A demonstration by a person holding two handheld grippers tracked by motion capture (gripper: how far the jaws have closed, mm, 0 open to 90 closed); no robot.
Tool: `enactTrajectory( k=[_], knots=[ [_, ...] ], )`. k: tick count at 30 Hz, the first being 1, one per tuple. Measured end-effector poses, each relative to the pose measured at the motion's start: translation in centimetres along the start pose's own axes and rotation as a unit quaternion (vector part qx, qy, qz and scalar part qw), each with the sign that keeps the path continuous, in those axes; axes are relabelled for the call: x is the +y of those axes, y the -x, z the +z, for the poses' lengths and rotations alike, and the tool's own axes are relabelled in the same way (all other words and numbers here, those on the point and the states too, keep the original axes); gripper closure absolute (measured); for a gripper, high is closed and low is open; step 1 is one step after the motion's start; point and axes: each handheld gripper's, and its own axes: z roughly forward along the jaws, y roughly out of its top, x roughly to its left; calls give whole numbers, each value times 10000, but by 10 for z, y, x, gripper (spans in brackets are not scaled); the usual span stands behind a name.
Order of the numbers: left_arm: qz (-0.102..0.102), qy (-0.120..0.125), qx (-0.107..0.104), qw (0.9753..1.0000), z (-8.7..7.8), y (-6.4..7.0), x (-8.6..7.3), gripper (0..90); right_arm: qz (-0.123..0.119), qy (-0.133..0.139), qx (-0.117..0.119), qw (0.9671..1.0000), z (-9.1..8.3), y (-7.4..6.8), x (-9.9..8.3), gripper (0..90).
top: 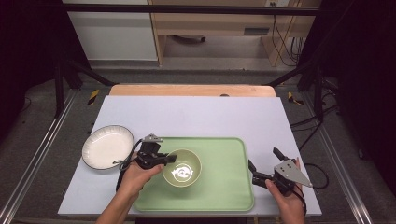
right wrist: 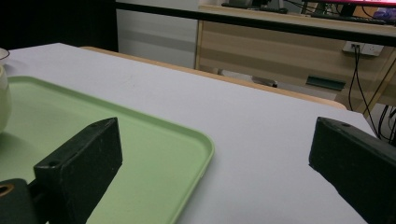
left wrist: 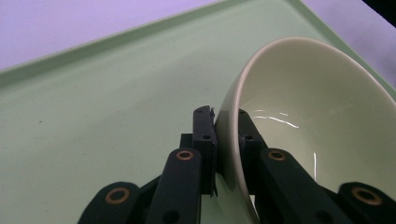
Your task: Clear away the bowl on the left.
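Although the white plate [top: 108,146] lies alone at the 9 o'clock side of the surface [top: 196,112], the work in hand concerns the green bowl [top: 182,167], which is on the green tray [top: 224,186], a little left of the tray's middle. The left gripper [top: 169,159] is clenched on the bowl's rim at about its 10 o'clock point, one jaw outside the wall and one inside, as the left gripper view [left wrist: 227,140] shows clearly. The bowl looks like glazed ceramic, so I judge it stiff, rather heavy for a rim pinch, slippery and easy to chip; a deeper hold on the wall would be safer, and it tilts already in that view. At the 3 o'clock edge of the tray, the right gripper [top: 252,171] is released, its jaws wide apart and holding nothing.
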Motion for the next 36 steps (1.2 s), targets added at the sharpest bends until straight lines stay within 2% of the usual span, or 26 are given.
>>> enactTrajectory(
  k=[4, 15, 36],
  knots=[
    [-73, -11, -18, 10000, 1, 0, -1, 824, 2, -2, -1, 10000, 0, 0, 0, 29],
    [-32, -93, 0, 10000, 4, 0, -2, 822, 1, -3, 1, 10000, 0, 0, 0, 29],
    [-133, -91, 39, 9999, 8, -3, -5, 827, 4, -20, -2, 10000, 0, 0, 0, 29]
  ],
)
